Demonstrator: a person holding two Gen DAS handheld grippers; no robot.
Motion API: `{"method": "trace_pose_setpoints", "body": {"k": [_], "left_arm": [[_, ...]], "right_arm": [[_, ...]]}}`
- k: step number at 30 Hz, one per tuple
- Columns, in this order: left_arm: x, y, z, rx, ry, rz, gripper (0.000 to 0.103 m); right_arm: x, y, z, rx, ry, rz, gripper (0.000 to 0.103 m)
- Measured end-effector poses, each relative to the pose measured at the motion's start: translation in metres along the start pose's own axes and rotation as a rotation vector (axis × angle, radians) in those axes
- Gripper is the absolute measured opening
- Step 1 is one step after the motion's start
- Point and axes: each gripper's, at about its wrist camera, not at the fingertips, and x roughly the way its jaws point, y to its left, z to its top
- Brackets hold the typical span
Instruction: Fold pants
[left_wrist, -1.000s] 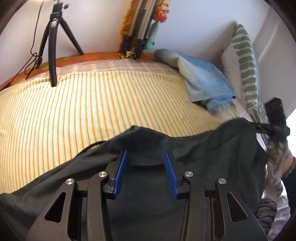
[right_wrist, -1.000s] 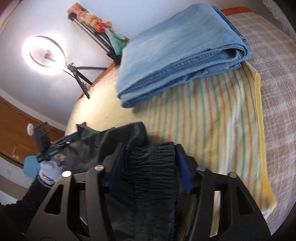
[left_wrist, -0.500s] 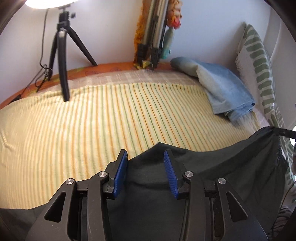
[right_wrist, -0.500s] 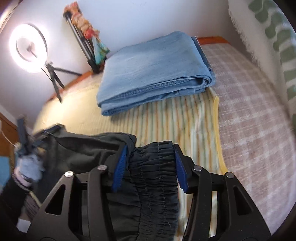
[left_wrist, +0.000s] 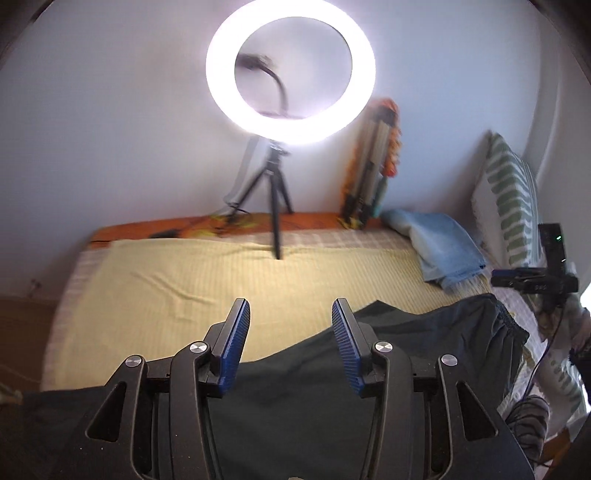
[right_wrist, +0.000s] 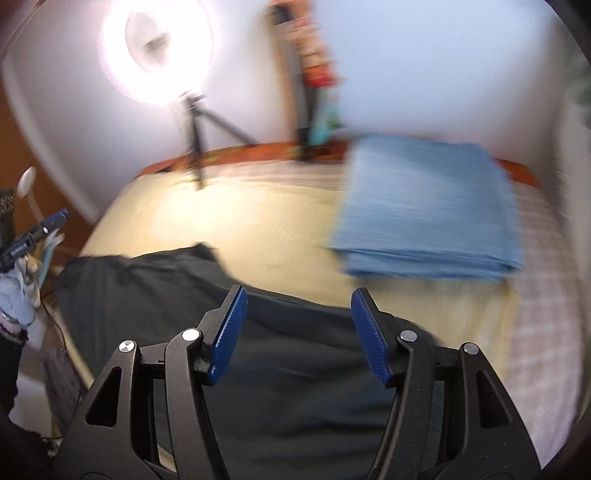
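Through the left camera, my left gripper (left_wrist: 290, 310) stood spread with nothing between its pads, above the dark pants (left_wrist: 369, 369) lying on the yellow bedsheet (left_wrist: 166, 280). Through the right camera, heavily blurred, my right gripper (right_wrist: 299, 299) seemed likewise released over the pants (right_wrist: 155, 280), folded jeans (right_wrist: 428, 210) beyond.

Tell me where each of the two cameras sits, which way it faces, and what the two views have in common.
Left wrist: sits on the left gripper, looking along its spread blue fingers across the dark pants and striped bedspread toward the ring light; the right gripper shows at the right edge.
Right wrist: sits on the right gripper, jaws apart, facing the same wall over the pants; the left gripper shows at the left edge.
Shared: pants, bedspread, ring light, folded jeans.
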Motion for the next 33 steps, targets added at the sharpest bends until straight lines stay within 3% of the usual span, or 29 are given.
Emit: {"method": "trace_pose_setpoints", "body": {"k": [3,9,14,15,16,18,22,27,29,31,33], "left_arm": [[-0.037,0.033,-0.011,-0.08,-0.022,0.034,0.046],[-0.071,0.094,-0.057,-0.252,-0.014,0.124,0.051],[-0.09,0.143,-0.095,-0.411,-0.009,0.179,0.053],[-0.094,0.152,-0.102,-0.43,-0.009,0.201,0.054],[-0.098,0.161,-0.109,-0.452,-0.009,0.223,0.055],[-0.104,0.177,-0.122,-0.503,-0.009,0.236,0.055],[-0.112,0.214,-0.147,-0.621,-0.011,0.266,0.055],[-0.119,0.271,-0.188,-0.81,-0.001,0.268,0.055],[-0.117,0.292,-0.204,-0.894,-0.002,0.264,0.056],[-0.112,0.311,-0.219,-0.972,0.008,0.255,0.056],[-0.103,0.322,-0.23,-1.022,0.021,0.219,0.056]], "right_arm": [[0.047,0.022,0.015,-0.011,0.047,0.075,0.062],[0.14,0.045,0.032,0.019,0.138,0.107,0.062],[0.174,0.057,0.03,0.008,0.173,0.119,0.06],[0.177,0.06,0.029,0.005,0.176,0.127,0.051],[0.181,0.063,0.029,0.002,0.185,0.139,0.032],[0.184,0.071,0.027,-0.015,0.191,0.123,0.015],[0.187,0.081,0.027,-0.063,0.179,0.015,0.007],[0.181,0.088,0.029,-0.071,0.181,-0.023,0.007],[0.171,0.092,0.03,-0.05,0.167,-0.018,0.016],[0.153,0.098,0.03,-0.048,0.115,-0.035,0.04],[0.136,0.108,0.029,-0.047,0.078,-0.029,0.046]]}}
